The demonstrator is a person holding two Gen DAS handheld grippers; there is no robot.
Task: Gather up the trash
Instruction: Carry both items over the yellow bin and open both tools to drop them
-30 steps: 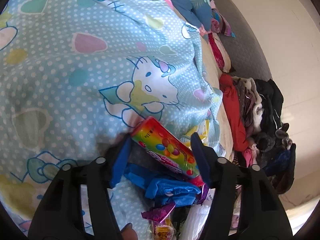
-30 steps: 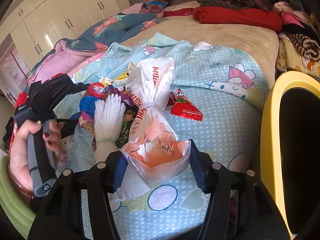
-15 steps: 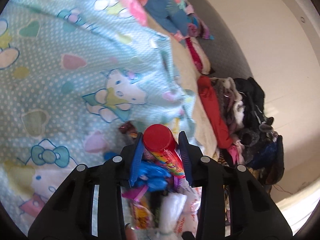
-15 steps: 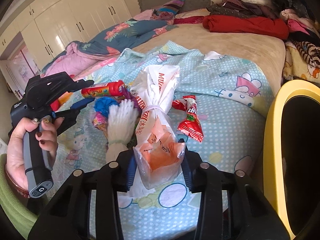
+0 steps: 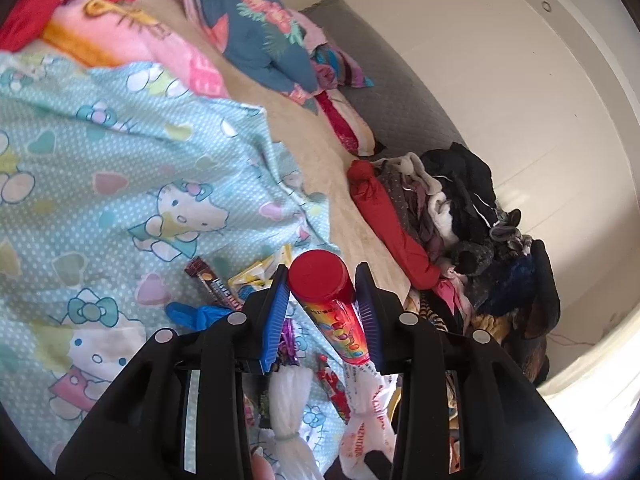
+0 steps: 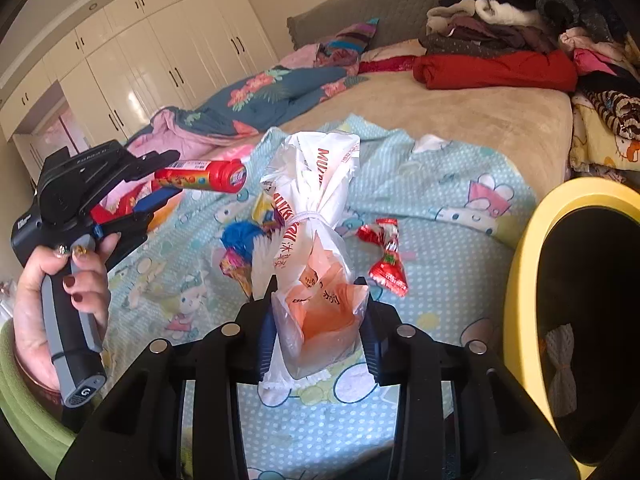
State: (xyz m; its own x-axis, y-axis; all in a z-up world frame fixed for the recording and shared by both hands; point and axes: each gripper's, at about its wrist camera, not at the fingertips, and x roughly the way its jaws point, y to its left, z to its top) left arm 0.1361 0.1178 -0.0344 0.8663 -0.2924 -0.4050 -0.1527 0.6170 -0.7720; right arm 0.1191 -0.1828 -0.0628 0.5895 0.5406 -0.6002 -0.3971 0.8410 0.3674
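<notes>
So we're working over a bed with a blue cartoon-print sheet spread across it, and a heap of clothes stacked along the far side. Right next to us on the right is the yellow-rimmed bin with its dark liner, which we're guessing is where everything ends up.

The right tongs are closed around the bottom of a knotted white plastic bag with red lettering and something orange inside. It stands upright on the sheet, so probably not lifted yet. The left tongs are clamped on a candy tube with a red cap, held up in the air well clear of the sheet.

Smaller stuff lying loose on the sheet: a blue glove, a red wrapper just right of the bag, and a dark chocolate-bar wrapper over on the left side.

What could go wrong, in our opinion: the tube is round and slick and gripped near the cap end, so any tilt on the way over could let it slide out. The bag is soft and only pinched low, so the top could flop over and snag the bin rim, or knock the red wrapper off the bed.
</notes>
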